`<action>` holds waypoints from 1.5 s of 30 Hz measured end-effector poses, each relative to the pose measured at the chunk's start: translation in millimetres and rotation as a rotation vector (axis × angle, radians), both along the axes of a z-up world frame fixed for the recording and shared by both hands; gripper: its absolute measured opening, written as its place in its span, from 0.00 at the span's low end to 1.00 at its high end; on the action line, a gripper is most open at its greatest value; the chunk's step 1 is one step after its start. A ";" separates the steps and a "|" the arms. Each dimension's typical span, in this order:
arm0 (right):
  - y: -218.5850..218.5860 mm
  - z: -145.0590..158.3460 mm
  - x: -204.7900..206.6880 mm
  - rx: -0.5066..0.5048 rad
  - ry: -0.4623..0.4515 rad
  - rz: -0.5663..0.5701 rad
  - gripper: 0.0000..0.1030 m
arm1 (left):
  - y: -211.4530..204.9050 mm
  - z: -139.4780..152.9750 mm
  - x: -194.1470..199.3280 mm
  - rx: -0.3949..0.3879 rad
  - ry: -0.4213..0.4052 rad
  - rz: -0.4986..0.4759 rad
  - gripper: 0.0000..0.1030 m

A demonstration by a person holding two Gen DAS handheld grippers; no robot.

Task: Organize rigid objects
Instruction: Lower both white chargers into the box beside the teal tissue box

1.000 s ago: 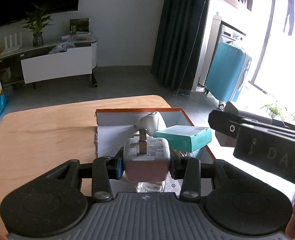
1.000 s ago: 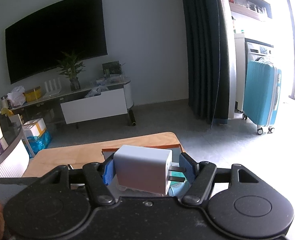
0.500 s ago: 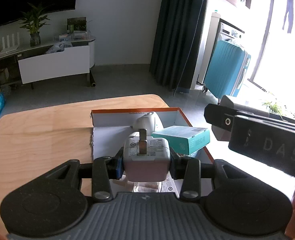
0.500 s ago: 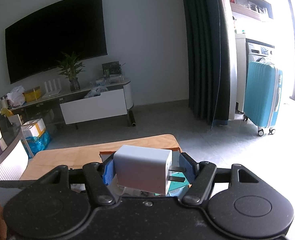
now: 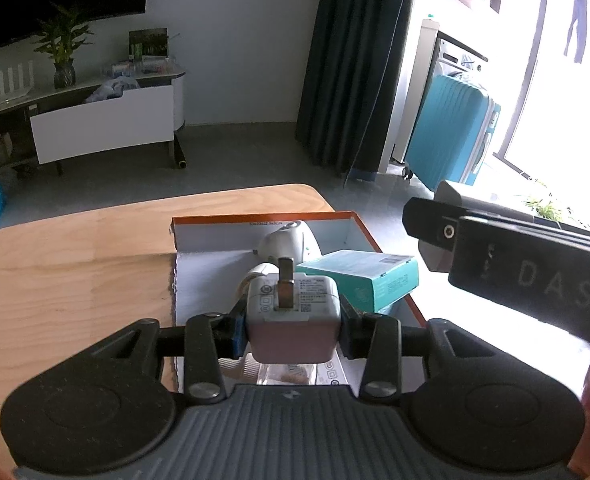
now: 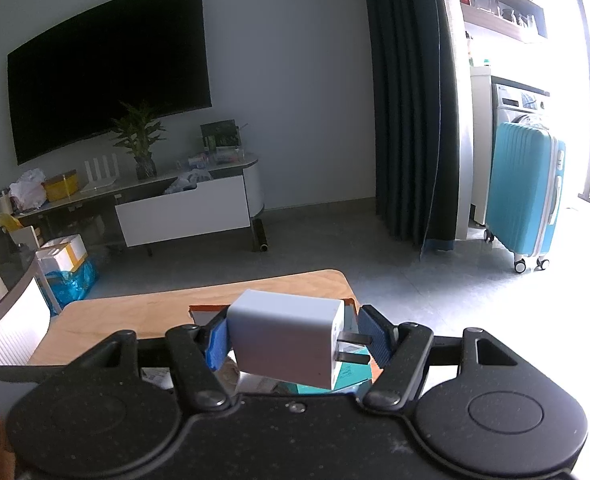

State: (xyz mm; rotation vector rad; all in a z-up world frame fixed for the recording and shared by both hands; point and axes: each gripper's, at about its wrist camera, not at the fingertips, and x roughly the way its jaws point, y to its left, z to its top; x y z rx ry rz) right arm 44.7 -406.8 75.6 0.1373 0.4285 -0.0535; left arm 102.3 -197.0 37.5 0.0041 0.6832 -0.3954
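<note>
My left gripper (image 5: 293,326) is shut on a white charger plug (image 5: 293,316), prongs pointing forward, held above an open orange-rimmed white box (image 5: 215,264) on the wooden table (image 5: 75,256). The box holds a teal carton (image 5: 363,278) and a white rounded device (image 5: 287,242). My right gripper (image 6: 295,338) is shut on a second white charger plug (image 6: 287,338), prongs to the right, above the same box (image 6: 207,314). The right gripper's body (image 5: 515,272) shows at the right of the left wrist view.
The table's far edge and right edge lie close to the box. Beyond are a grey floor, a TV console (image 6: 183,208), a dark curtain (image 6: 407,120) and a teal suitcase (image 6: 527,188). Small packets lie in the box under my left gripper.
Both grippers have crept forward over the box with their plugs still held. The right gripper's body has drifted slightly lower in the left wrist view.
</note>
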 end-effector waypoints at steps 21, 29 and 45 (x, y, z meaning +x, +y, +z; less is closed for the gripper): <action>2.7 -12.3 19.9 -0.013 0.033 0.015 0.77 | -4.6 -9.2 9.8 -0.001 0.035 0.001 0.41; 2.9 -12.8 19.7 -0.017 0.039 0.021 0.77 | -5.5 -12.3 12.1 -0.001 0.044 0.001 0.41; 3.8 -18.5 37.2 -0.034 0.069 0.030 0.77 | -6.4 -18.8 17.7 -0.002 0.062 0.005 0.41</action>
